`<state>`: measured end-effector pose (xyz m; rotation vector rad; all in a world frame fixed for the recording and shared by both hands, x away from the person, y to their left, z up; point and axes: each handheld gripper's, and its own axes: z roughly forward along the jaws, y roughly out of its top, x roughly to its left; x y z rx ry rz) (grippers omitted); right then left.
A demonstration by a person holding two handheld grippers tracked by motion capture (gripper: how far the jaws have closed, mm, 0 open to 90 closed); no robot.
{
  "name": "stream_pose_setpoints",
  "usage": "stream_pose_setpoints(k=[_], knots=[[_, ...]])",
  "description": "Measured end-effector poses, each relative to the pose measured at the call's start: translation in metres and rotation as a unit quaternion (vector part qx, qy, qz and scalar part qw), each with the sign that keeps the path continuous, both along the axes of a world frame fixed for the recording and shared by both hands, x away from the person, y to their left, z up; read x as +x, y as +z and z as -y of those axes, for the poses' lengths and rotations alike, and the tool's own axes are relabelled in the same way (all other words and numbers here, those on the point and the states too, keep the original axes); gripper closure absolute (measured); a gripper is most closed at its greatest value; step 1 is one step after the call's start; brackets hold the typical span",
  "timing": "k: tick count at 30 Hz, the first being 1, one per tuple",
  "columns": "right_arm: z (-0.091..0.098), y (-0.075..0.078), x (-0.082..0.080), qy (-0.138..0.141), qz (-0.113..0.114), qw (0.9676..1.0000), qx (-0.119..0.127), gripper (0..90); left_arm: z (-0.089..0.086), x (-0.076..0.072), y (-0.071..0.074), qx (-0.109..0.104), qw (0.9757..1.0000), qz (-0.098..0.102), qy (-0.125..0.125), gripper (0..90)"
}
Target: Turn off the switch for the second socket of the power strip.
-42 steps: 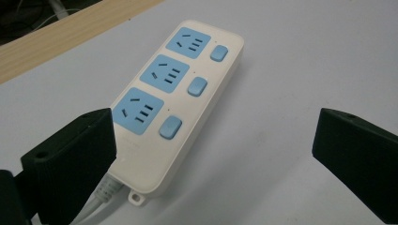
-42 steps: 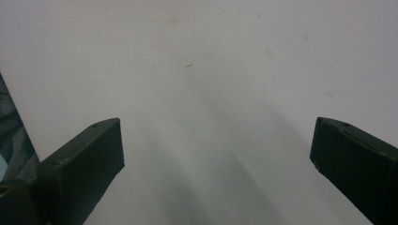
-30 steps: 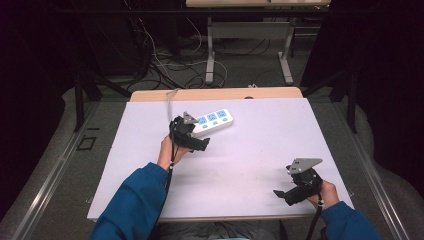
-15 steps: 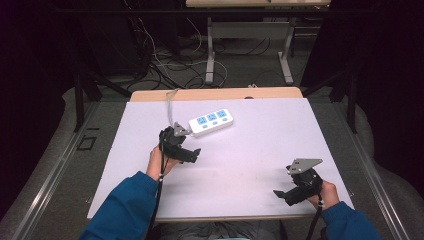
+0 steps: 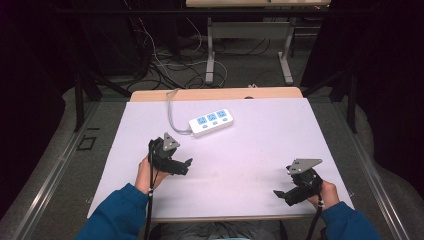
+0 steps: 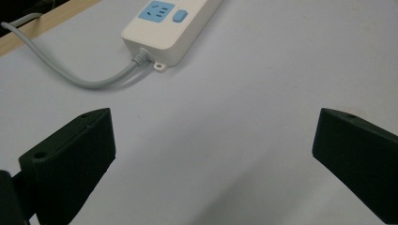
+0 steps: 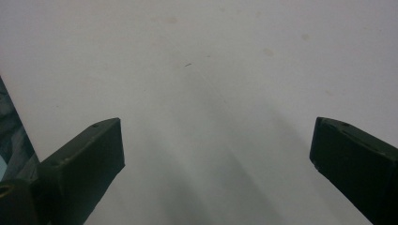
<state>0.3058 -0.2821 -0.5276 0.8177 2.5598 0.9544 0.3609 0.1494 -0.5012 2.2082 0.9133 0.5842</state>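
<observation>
Since a second ago the left gripper (image 5: pixel 186 165) has drawn back from the white power strip (image 5: pixel 211 122) toward the lower left of the high view, leaving the strip alone in the upper middle of the white table (image 5: pixel 260 145); the right gripper (image 5: pixel 281 194) has not shifted from the lower right corner. In the left gripper view the jaws stand wide apart with nothing between them, and the power strip (image 6: pixel 172 26) lies at the top of that frame, well apart from them, its grey cord (image 6: pixel 70 75) curving away to the upper left. The strip lies flat, sockets up and set at a slant, probably so a plug or a jaw can reach it from the near side. The right gripper's jaws are likewise spread and empty over bare table in its own view; it seems parked low and out of the way so the left hand has room to work.
</observation>
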Motion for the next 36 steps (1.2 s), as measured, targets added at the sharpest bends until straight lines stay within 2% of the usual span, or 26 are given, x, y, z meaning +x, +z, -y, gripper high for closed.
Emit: stream_pose_setpoints(k=[4, 9, 11, 12, 14, 16, 18, 20, 21, 24, 31, 32, 35, 36], knots=[[0.001, 0.0, 0.0, 0.002, 0.0, 1.0, 0.0, 2.8, -0.005, -0.017, -0.001, 0.014, 0.9999, -0.004, 0.0, 0.0], [0.0, 0.0, 0.0, 0.0, 0.0, 1.0, 0.0, 2.8, -0.018, -0.033, -0.002, 0.012, 0.9999, 0.001, 0.005, 0.0], [0.0, 0.0, 0.0, 0.0, 0.0, 1.0, 0.0, 2.8, -0.023, -0.041, -0.004, 0.004, 1.0, -0.003, 0.007, 0.0], [0.0, 0.0, 0.0, -0.001, -0.001, 1.0, 0.0, 2.8, -0.025, -0.043, -0.005, 0.008, 0.9999, 0.0, 0.006, 0.0], [0.0, 0.0, 0.0, -0.001, 0.0, 1.0, -0.001, 2.8, -0.029, -0.049, -0.007, 0.006, 0.9999, -0.006, 0.006, 0.0], [-0.001, 0.0, 0.0, 0.0, 0.0, 1.0, -0.001, 2.8, -0.032, -0.053, -0.009, 0.012, 0.9999, -0.004, 0.003, 0.0], [-0.001, 0.0, -0.001, -0.002, -0.001, 1.0, -0.001, 2.8, -0.035, -0.057, -0.011, 0.005, 0.9999, -0.009, 0.004, 0.0], [-0.001, 0.0, 0.0, -0.003, 0.003, 1.0, -0.003, 2.8, -0.039, -0.059, -0.011, 0.012, 0.9999, -0.004, 0.002, 0.0], [-0.001, -0.001, -0.001, -0.004, 0.002, 1.0, -0.002, 2.8, -0.04, -0.062, -0.013, 0.001, 0.9999, -0.01, 0.001, 0.0], [-0.001, -0.002, -0.001, -0.005, 0.003, 1.0, -0.001, 2.8, -0.046, -0.067, -0.013, 0.003, 1.0, -0.002, 0.0, 0.0], [-0.001, -0.001, -0.001, -0.002, -0.005, 1.0, -0.004, 2.8, -0.061, -0.077, -0.018, -0.002, 1.0, 0.004, 0.006, 0.0], [-0.001, -0.002, 0.0, 0.0, -0.005, 1.0, -0.005, 2.8, -0.062, -0.079, -0.018, -0.006, 1.0, -0.003, 0.005, 0.0], [-0.002, -0.002, 0.0, -0.001, -0.008, 0.9999, -0.012, 2.7, -0.062, -0.081, -0.021, 0.005, 0.9997, -0.023, -0.005, 0.0], [-0.002, -0.003, 0.0, -0.004, -0.002, 1.0, -0.007, 2.6, -0.061, -0.081, -0.023, 0.005, 0.9998, -0.021, -0.006, 0.0]])
